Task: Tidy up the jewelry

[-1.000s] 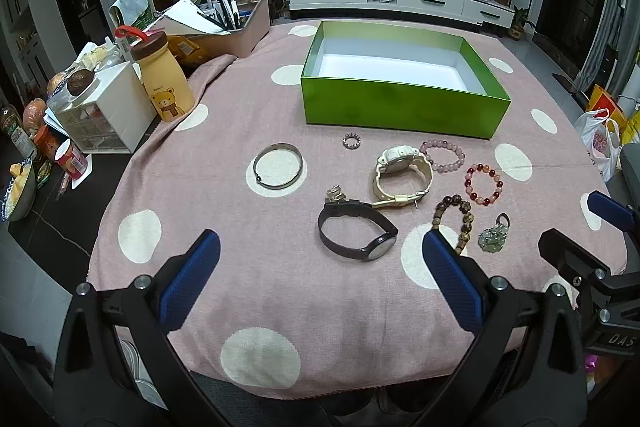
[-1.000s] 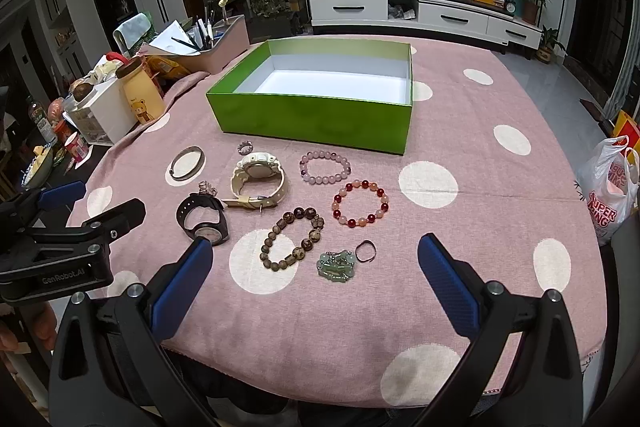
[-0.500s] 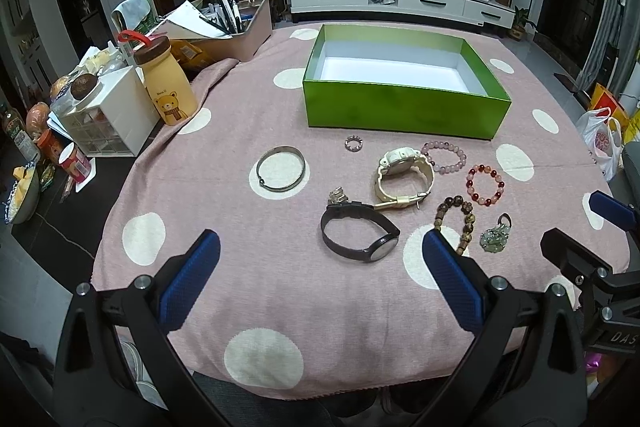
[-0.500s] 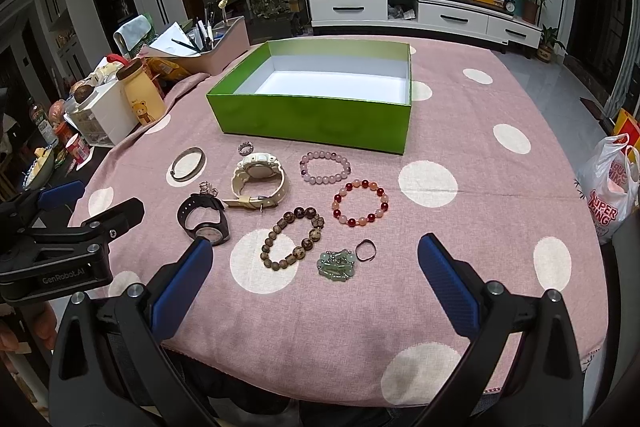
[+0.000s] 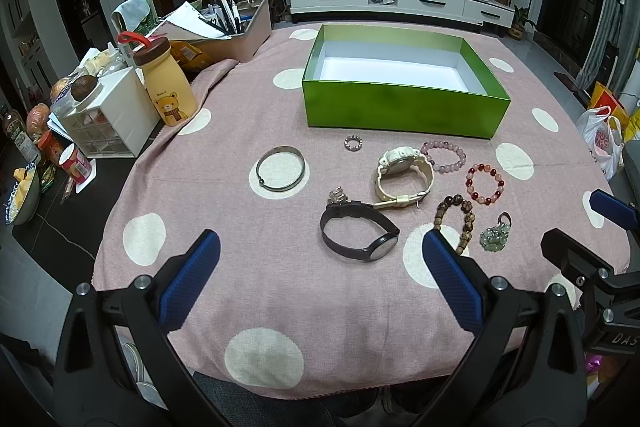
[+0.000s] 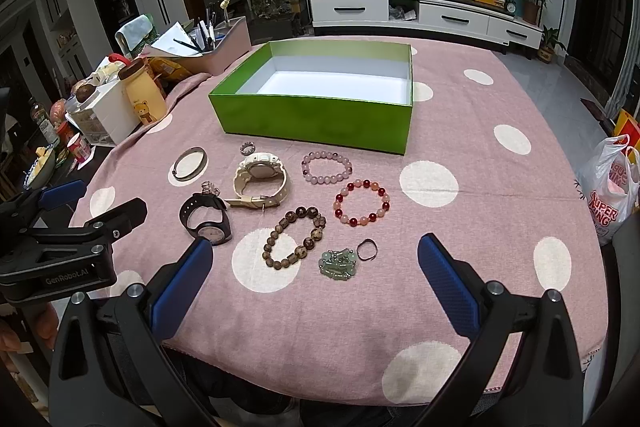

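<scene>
Left gripper (image 5: 320, 267): blue-padded fingers spread wide, holding nothing, above the table's near edge.
Right gripper (image 6: 314, 269): fingers spread wide, holding nothing, beside the left one.
Green rectangular cardboard box (image 5: 404, 109): open, white inside, on the pink polka-dot tablecloth (image 5: 240, 287).
Jewelry: black wristwatch (image 5: 358, 233), cream wristwatch (image 5: 404, 173), thin metal bangle (image 5: 280, 169), small silver ring (image 5: 353, 142) and red bead bracelet (image 6: 362, 203) lie in front of the box.

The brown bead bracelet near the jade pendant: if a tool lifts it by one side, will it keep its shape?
Probably not. The brown bead bracelet lies in an uneven, bent loop, so it is likely strung and would sag. Its round beads may slip between flat pads. It touches nothing, so the jade pendant should stay put.
</scene>
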`<state>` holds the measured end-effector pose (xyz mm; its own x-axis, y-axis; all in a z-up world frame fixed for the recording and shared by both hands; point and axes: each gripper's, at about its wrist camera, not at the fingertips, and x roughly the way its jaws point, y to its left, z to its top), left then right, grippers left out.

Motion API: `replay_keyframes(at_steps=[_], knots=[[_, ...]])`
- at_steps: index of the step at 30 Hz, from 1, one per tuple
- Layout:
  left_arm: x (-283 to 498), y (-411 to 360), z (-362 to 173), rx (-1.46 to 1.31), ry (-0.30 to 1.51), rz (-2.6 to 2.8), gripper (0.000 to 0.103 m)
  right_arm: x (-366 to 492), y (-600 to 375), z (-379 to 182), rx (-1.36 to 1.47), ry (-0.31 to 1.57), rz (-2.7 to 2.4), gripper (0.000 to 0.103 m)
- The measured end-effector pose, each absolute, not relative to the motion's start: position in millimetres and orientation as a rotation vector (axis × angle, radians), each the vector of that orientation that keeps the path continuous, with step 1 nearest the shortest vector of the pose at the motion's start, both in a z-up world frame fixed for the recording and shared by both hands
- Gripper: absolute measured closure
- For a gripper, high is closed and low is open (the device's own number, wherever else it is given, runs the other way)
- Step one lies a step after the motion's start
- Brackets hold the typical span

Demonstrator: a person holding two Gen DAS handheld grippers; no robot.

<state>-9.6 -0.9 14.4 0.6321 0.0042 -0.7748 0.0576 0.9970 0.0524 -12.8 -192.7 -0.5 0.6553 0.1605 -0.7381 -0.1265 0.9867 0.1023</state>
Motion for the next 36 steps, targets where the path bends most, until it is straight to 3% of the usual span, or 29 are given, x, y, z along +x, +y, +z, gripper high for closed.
replay_keyframes(at_steps=[36], knots=[[-11.6,-5.2,14.1,0.078,0.882,-0.034,0.002,-15.6,-190.6,4.3,0.044,0.831,0.165,0.001]])
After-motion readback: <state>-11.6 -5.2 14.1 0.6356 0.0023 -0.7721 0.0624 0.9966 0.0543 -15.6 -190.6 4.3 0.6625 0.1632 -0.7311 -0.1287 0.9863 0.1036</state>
